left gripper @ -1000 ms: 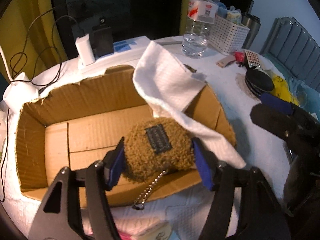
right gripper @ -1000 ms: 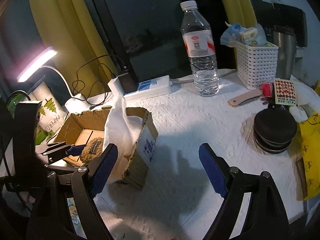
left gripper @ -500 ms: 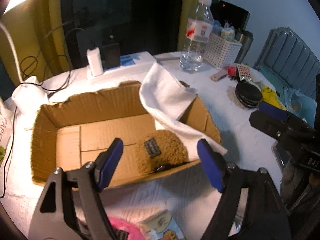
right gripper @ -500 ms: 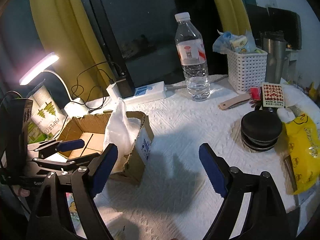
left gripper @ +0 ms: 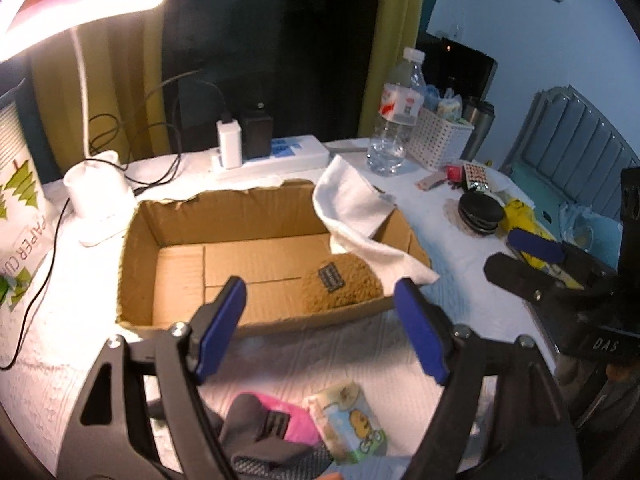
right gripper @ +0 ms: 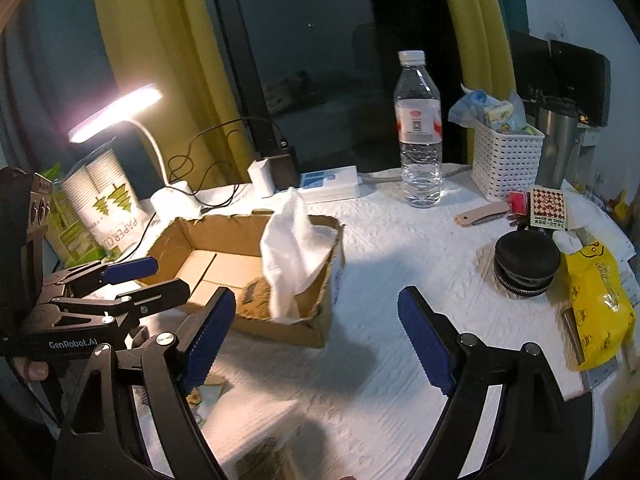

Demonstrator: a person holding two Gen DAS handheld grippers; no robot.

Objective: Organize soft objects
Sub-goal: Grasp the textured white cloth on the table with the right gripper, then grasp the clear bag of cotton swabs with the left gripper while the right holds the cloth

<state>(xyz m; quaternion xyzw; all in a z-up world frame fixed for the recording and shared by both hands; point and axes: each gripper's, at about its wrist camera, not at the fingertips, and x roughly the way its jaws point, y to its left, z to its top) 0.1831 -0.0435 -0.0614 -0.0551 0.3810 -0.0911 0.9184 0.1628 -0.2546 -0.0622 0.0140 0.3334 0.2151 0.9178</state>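
Observation:
A brown fuzzy pouch (left gripper: 340, 286) with a dark label lies inside the open cardboard box (left gripper: 224, 216), at its near right corner; it also shows in the right wrist view (right gripper: 258, 300). A white cloth (left gripper: 360, 216) drapes over the box's right wall (right gripper: 294, 248). My left gripper (left gripper: 320, 328) is open and empty, held above the box's near edge. A pink and grey soft item (left gripper: 272, 436) and a small printed packet (left gripper: 352, 424) lie on the table under it. My right gripper (right gripper: 312, 336) is open and empty, right of the box.
A lit desk lamp (right gripper: 116, 116), a paper cup pack (right gripper: 104, 200), a power strip (left gripper: 272, 156), a water bottle (right gripper: 418, 128), a white basket (right gripper: 506, 160), a black round case (right gripper: 526, 260) and a yellow bag (right gripper: 600, 300) stand around on the white-covered table.
My left gripper opened, let go of the brown pouch into the box, and pulled back and up. The right gripper stayed open and rose slightly.

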